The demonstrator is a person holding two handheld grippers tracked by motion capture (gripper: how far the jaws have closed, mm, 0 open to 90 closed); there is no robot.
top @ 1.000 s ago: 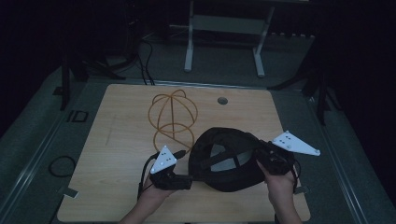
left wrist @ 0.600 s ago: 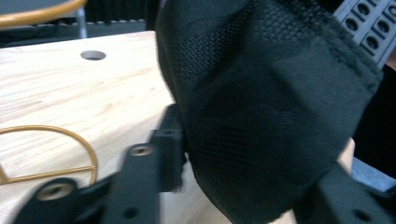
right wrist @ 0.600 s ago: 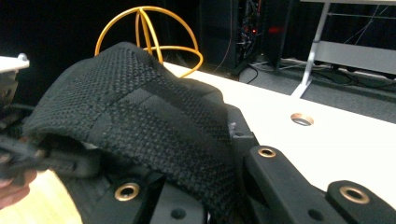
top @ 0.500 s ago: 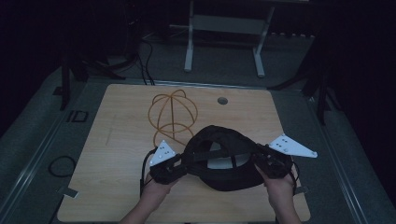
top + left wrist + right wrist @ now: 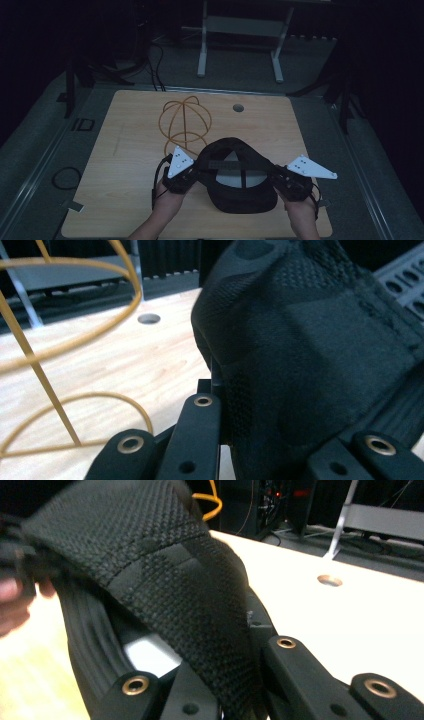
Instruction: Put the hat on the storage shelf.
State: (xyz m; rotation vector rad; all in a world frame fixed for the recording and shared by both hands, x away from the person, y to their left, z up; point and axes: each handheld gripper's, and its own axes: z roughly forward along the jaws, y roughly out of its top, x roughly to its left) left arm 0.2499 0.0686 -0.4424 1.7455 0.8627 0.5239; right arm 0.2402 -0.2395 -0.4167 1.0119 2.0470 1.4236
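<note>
My left gripper (image 5: 192, 176) just clamped on black cap (image 5: 240, 180), nine o'clock edge, right gripper's (image 5: 280, 179) fingers gripping three o'clock, above surface (image 5: 125, 150)

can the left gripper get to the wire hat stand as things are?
Probably not yet. The left gripper is shut on the black cap, as is the right gripper. The wire stand sits just beyond it with bare table between, so the path looks free once it lets go.
</note>
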